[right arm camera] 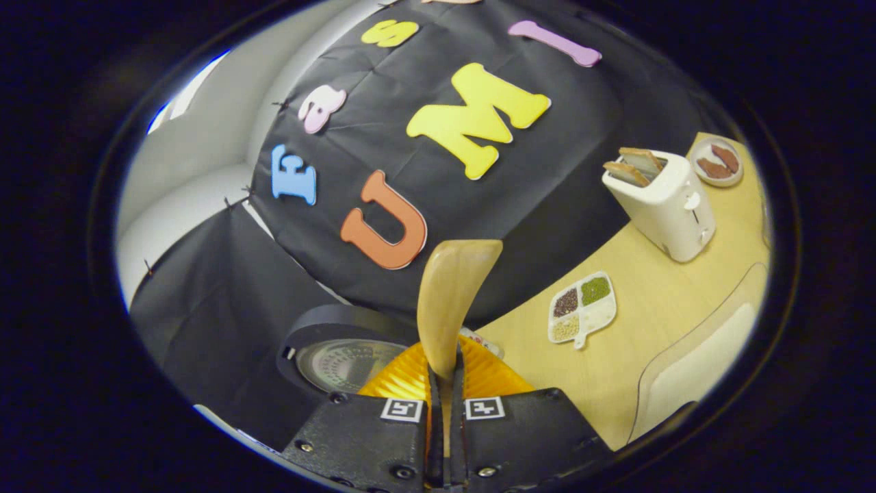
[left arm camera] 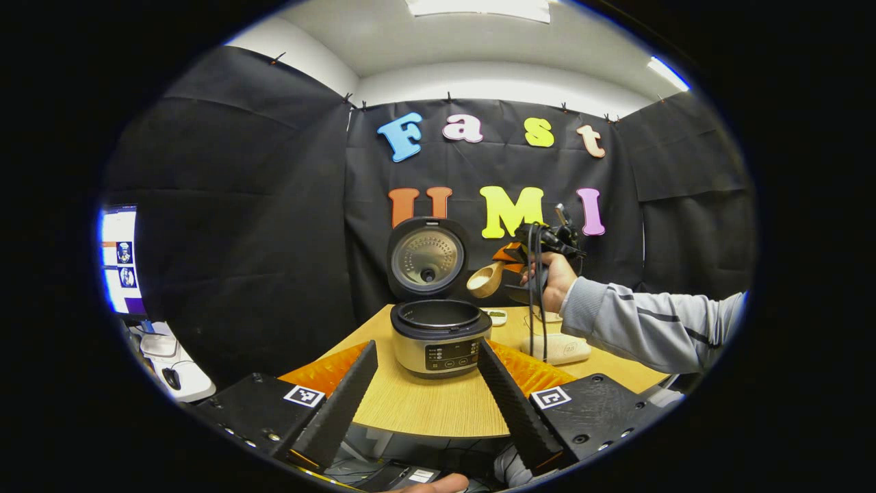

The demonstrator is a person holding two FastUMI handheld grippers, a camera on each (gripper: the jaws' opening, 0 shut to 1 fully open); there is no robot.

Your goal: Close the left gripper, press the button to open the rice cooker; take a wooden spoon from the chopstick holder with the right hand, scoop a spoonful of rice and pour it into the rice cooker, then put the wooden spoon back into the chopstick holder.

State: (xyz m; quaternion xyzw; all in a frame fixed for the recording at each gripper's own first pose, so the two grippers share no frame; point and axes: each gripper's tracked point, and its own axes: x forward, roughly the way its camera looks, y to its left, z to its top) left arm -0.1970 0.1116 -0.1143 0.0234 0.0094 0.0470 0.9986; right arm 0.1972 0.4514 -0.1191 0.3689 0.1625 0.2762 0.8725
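Note:
The rice cooker (left arm camera: 438, 339) stands on the wooden table with its lid (left arm camera: 428, 257) raised and the inner pot exposed. My left gripper (left arm camera: 428, 349) is low in front of the cooker, open, with nothing between its fingers. A person's hand holds my right gripper (left arm camera: 514, 259) above and to the right of the pot, shut on the wooden spoon (left arm camera: 484, 279). The spoon's bowl hangs near the pot's right rim. In the right gripper view the spoon (right arm camera: 455, 287) juts from my right gripper (right arm camera: 446, 383), and the lid (right arm camera: 342, 359) lies below it. I cannot tell whether the spoon holds rice.
A divided dish of grains (right arm camera: 582, 308), a white toaster (right arm camera: 660, 202) with bread slices and a small plate (right arm camera: 715, 163) sit on the table (right arm camera: 657, 301). A pale flat object (left arm camera: 558, 348) lies right of the cooker. A monitor (left arm camera: 120, 260) and mouse (left arm camera: 171, 376) are far left.

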